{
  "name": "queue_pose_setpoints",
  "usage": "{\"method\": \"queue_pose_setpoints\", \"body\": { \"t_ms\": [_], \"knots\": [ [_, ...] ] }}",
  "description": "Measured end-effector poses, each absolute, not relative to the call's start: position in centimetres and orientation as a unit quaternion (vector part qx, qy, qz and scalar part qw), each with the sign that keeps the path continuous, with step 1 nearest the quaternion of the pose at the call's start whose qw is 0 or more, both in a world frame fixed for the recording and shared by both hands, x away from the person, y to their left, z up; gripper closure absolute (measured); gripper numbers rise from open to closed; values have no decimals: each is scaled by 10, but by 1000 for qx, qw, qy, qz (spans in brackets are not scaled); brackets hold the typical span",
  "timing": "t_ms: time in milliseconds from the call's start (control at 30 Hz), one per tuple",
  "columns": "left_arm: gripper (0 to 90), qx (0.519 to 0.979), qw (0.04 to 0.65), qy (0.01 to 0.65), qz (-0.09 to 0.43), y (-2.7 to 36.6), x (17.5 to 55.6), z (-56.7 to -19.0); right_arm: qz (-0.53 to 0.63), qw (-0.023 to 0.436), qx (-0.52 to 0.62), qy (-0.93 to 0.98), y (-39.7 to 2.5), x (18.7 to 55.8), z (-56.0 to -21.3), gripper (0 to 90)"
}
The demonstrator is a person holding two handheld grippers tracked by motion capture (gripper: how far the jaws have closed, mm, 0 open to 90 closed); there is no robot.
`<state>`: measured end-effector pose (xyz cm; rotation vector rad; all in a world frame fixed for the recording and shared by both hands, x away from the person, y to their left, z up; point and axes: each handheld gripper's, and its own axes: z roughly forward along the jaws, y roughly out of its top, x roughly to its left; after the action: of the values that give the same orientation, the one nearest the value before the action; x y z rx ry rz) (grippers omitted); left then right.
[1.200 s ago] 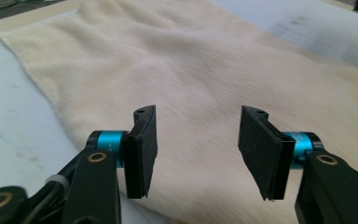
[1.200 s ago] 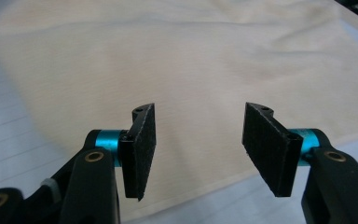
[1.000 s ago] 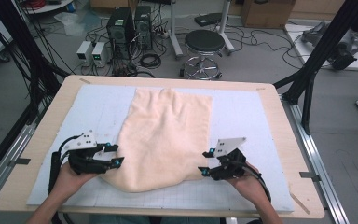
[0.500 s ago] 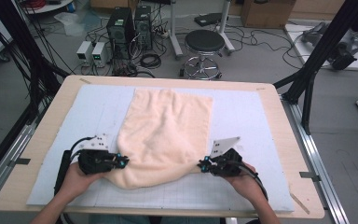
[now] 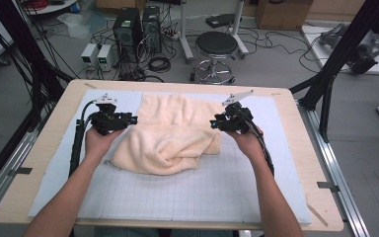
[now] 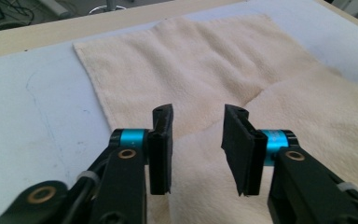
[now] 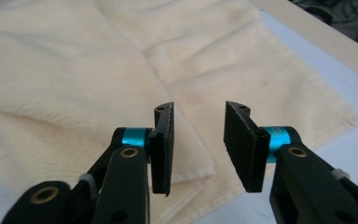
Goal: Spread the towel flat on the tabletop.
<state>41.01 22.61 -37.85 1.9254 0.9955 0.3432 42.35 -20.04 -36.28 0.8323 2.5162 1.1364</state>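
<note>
A cream towel [image 5: 170,133] lies folded over itself at the centre of the frame on the gridded surface [image 5: 192,192] (near edge doubled back), flanked by the left gripper [image 5: 112,120] and right gripper [image 5: 229,120], jaws spread and empty.

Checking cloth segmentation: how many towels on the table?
1: a cream towel, folded over itself, on the gridded mat between the left gripper and right gripper. Another could hide underneath.

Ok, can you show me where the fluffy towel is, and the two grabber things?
towel [image 5: 170,140]: high view, on its folded-over front layer.
left gripper [image 6: 198,140]: left gripper view, gap between its open jaws.
right gripper [image 7: 198,140]: right gripper view, gap between its open jaws.
</note>
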Motion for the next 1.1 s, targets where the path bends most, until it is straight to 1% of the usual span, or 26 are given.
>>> {"method": "queue_pose_setpoints", "body": {
  "t_ms": [67, 200, 300, 333, 400, 433, 500, 567, 633, 733, 767, 800, 833, 867, 900, 933, 1000, 1100],
  "knots": [
    [547, 795, 447, 387, 139, 229, 402, -377, 394, 138, 258, 871, -198, 410, -364, 623],
    [533, 790, 480, 357, 136, 231, 374, -376, 402, 128, 218, 880, -195, 377, -369, 612],
    [530, 808, 470, 328, 135, 231, 352, -383, 412, 117, 182, 885, -191, 351, -377, 617],
    [528, 812, 470, 323, 127, 230, 344, -386, 403, 107, 171, 893, -188, 344, -379, 621],
    [530, 818, 471, 309, 118, 229, 330, -395, 399, 108, 138, 900, -183, 330, -385, 673],
    [534, 823, 467, 303, 114, 230, 324, -400, 397, 105, 127, 903, -181, 325, -389, 679],
    [554, 831, 461, 295, 98, 230, 317, -414, 390, 100, 115, 908, -176, 321, -399, 679],
    [557, 851, 431, 289, 82, 230, 316, -427, 375, 90, 113, 916, -170, 324, -408, 660],
    [545, 863, 412, 285, 72, 229, 318, -435, 359, 95, 105, 923, -162, 328, -416, 649],
    [547, 867, 408, 273, 85, 225, 318, -439, 347, 82, 107, 928, -153, 337, -429, 648],
    [572, 869, 406, 268, 94, 223, 317, -439, 342, 81, 110, 930, -151, 339, -433, 662],
    [611, 871, 402, 262, 106, 222, 316, -440, 351, 72, 114, 927, -152, 341, -434, 707],
    [678, 871, 403, 262, 103, 223, 316, -439, 359, 72, 122, 923, -154, 343, -434, 768],
    [734, 869, 405, 267, 97, 223, 317, -438, 362, 68, 125, 921, -155, 344, -434, 798],
    [802, 869, 405, 269, 92, 222, 318, -437, 365, 66, 122, 921, -156, 345, -434, 813],
    [834, 868, 405, 270, 95, 220, 317, -434, 362, 70, 119, 922, -156, 344, -433, 822],
    [849, 863, 414, 271, 102, 220, 313, -425, 366, 73, 115, 920, -156, 339, -427, 825],
    [851, 845, 451, 262, 122, 223, 299, -398, 380, 86, 104, 915, -162, 323, -409, 826]
  ]
}}
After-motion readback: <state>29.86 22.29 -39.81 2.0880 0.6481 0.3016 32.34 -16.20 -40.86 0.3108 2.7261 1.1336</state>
